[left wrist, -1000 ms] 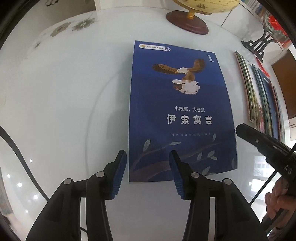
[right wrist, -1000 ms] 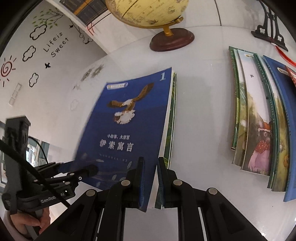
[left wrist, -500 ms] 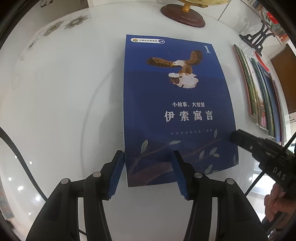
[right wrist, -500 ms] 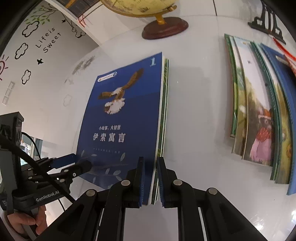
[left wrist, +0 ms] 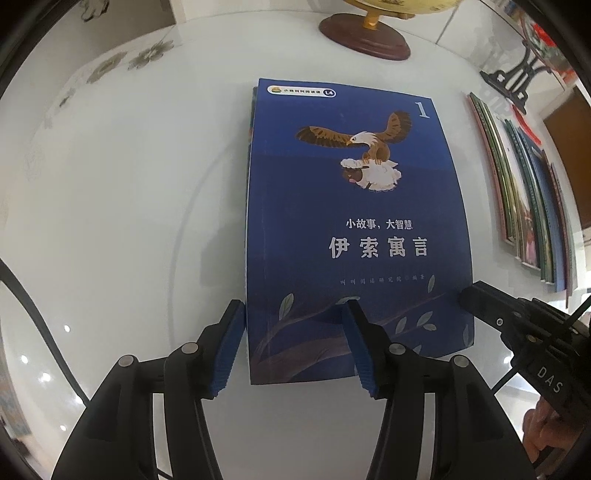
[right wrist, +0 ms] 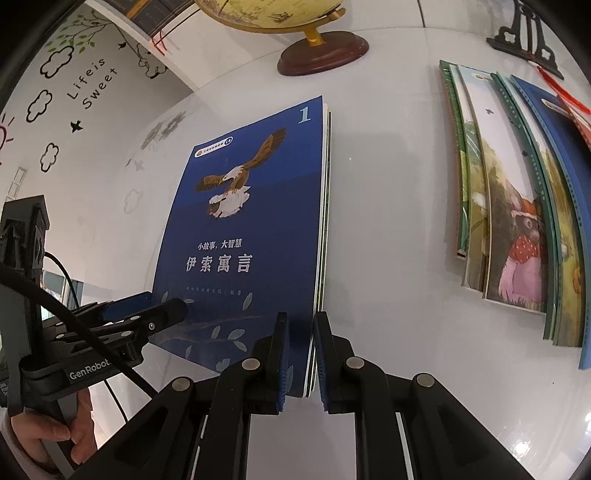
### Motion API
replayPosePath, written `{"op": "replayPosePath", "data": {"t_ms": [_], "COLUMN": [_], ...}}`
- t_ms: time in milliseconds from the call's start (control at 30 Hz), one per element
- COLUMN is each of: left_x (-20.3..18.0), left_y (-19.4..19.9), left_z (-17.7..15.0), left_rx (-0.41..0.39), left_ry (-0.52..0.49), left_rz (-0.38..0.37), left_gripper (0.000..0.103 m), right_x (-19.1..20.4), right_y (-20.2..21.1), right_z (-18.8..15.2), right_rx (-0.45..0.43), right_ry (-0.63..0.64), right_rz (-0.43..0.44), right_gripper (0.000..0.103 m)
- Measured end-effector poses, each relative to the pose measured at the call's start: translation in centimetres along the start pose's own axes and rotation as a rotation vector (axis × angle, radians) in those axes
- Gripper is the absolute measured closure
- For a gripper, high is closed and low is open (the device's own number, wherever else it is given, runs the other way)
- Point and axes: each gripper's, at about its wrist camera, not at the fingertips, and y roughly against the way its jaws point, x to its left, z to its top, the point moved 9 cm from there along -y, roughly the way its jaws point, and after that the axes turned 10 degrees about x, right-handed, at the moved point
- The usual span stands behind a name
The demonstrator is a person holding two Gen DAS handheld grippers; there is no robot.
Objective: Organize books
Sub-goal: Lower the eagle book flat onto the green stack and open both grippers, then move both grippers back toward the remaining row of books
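Note:
A blue book with an eagle and a "1" on its cover [left wrist: 354,229] lies on top of a thin stack on the white table; it also shows in the right wrist view [right wrist: 251,229]. My left gripper [left wrist: 291,343] is open, its jaws astride the book's near left corner. My right gripper [right wrist: 300,354] is shut on the near right edge of the blue book and the stack beneath it. The right gripper's tip [left wrist: 480,299] shows at the book's right edge in the left wrist view.
A row of overlapping picture books [right wrist: 517,206] lies to the right. A globe on a dark red base [left wrist: 365,35] stands behind the stack. A black ornate stand [right wrist: 524,37] is at the far right.
The blue book has come down flat and square on the stack beneath it. My left gripper has moved closer to the book's near left corner. My right gripper stays shut on the edge.

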Motion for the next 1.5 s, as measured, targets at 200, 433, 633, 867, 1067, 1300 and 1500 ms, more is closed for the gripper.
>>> {"op": "replayPosePath", "data": {"t_ms": [200, 433, 633, 867, 1067, 1300, 1500], "left_x": [-0.1, -0.2, 0.0, -2.0, -5.0, -8.9, -11.6], "left_y": [0.0, 0.7, 2.4, 5.9, 9.2, 11.8, 14.7], "left_z": [0.2, 0.2, 0.1, 0.6, 1.4, 1.8, 2.2], "left_rx": [0.001, -0.020, -0.056, -0.148, -0.236, -0.293, -0.371], "left_ry": [-0.001, -0.013, 0.004, 0.014, -0.012, -0.055, -0.049], "left_rz": [-0.012, 0.025, 0.031, 0.037, 0.035, 0.044, 0.050], "left_gripper": [0.052, 0.050, 0.049, 0.050, 0.049, 0.047, 0.047], "right_x": [-0.3, -0.6, -1.5, -1.5, -0.7, -1.4, -2.7], "right_y": [0.0, 0.1, 2.1, 7.2, 12.3, 17.2, 21.1], "right_z": [-0.1, 0.6, 0.7, 0.9, 0.9, 0.5, -0.1], "right_rx": [0.006, 0.004, -0.018, -0.105, -0.190, -0.278, -0.339], "right_ry": [-0.028, -0.055, -0.085, -0.004, 0.096, 0.099, 0.128], "right_rz": [0.021, 0.040, 0.029, -0.027, -0.098, -0.086, -0.103], "right_gripper": [0.090, 0.090, 0.090, 0.064, 0.052, 0.052, 0.052]}}
